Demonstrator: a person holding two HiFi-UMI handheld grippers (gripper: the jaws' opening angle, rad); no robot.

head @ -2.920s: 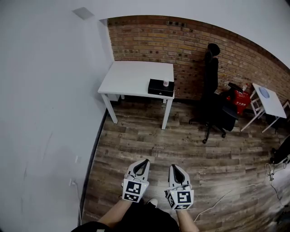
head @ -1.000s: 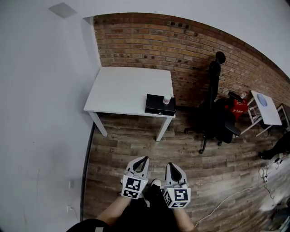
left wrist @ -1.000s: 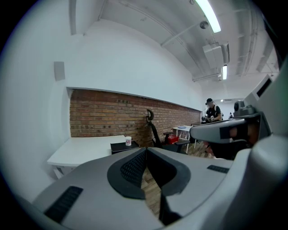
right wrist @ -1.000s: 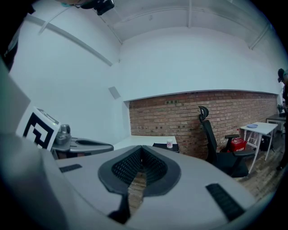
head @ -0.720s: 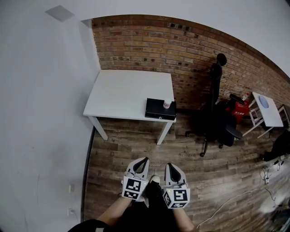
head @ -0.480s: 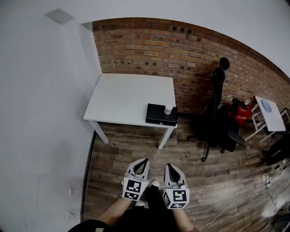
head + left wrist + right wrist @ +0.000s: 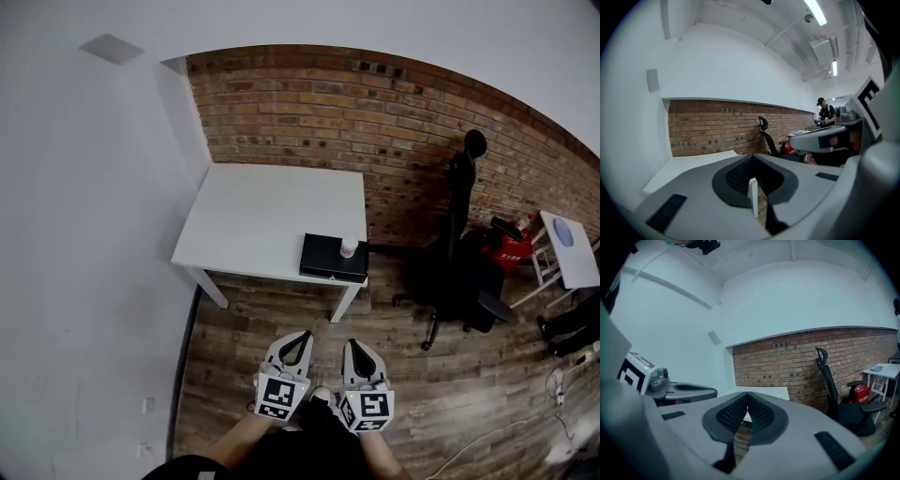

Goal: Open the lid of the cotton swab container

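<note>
Brick wall [image 7: 375, 103] behind, plank floor [image 7: 412, 375] below; left gripper [image 7: 299, 337] and right gripper [image 7: 355, 346], side by side, both closed tight on nothing; well ahead, the cotton swab container [image 7: 348, 248] stands on a black box [image 7: 323, 260] at the white table's [image 7: 262, 216] near right corner.

A: Landmark: white table [image 7: 272, 220], set in the room's corner. Anything on it?
B: 1 flat black box [image 7: 333, 258], at its front right corner.
A: Behind it?
B: Brick wall [image 7: 375, 112], along its back edge. White wall [image 7: 84, 234] down its left side.
A: To its right?
B: 1 black office chair [image 7: 459, 216], near, against the brick. Past that, a red object [image 7: 511, 246], too small to identify, and 1 small white side table [image 7: 572, 258].
A: Below?
B: Wood plank floor [image 7: 281, 309]. 1 outlet [image 7: 148, 405] low on the white wall, well in front of the table.
</note>
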